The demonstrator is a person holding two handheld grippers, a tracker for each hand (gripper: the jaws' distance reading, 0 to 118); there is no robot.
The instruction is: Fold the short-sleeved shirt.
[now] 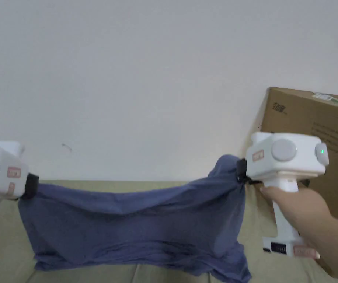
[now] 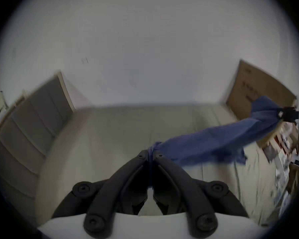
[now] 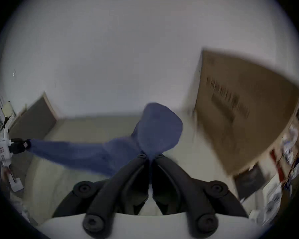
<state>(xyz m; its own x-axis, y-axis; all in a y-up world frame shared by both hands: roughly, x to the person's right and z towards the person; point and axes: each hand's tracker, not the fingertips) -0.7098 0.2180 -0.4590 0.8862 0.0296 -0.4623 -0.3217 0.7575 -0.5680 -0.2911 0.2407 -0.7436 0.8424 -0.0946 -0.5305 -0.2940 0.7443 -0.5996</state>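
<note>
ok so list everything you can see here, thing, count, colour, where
shirt: 1, blue, stretched in the air between both claws, lower edge draped on the cushion
cushion: 1, beige, under the shirt
cardboard box: 1, brown, right, against the wall
wall: 1, white, behind
panel: 1, grey, leaning at left
left claw: 1, black, shut on shirt
right claw: 1, black, shut on shirt
hand: 1, on the right handle
</note>
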